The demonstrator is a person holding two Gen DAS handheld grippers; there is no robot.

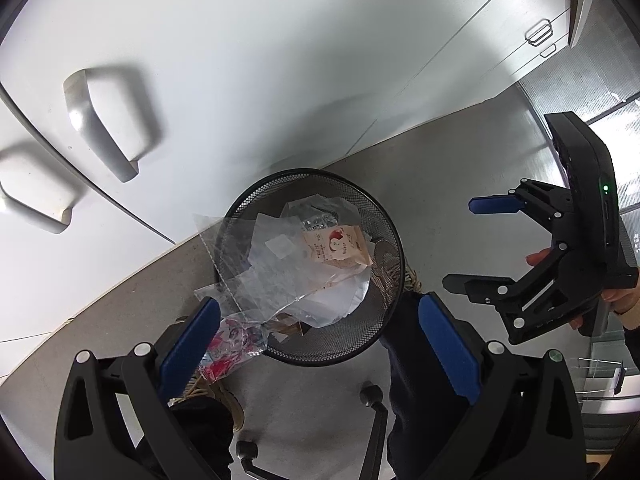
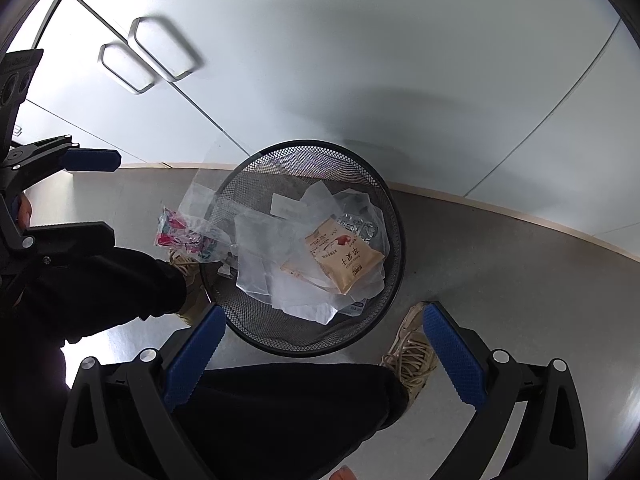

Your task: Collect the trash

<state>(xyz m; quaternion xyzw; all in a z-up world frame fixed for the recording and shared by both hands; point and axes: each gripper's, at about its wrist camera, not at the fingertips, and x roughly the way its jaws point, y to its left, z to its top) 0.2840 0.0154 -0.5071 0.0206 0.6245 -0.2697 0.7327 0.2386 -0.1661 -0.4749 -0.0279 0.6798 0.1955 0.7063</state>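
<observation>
Both tools held wide open above a mesh bin, neither gripping anything.

The bin point(image 1: 308, 268) stands on the floor before white cabinet doors point(image 1: 240, 60), holding crumpled plastic, paper and a tan snack packet point(image 2: 344, 258). A clear bag point(image 2: 200, 204) with a pink-printed wrapper point(image 1: 232, 344) hangs over the bin's rim, partly outside. The left tool point(image 1: 316, 344) hovers over it; the right tool point(image 2: 320, 356) is beside it. The bag looks light, limp and slippery, best pinched at a bunched fold. Only the right view shows the wrapper clear of any finger.
</observation>
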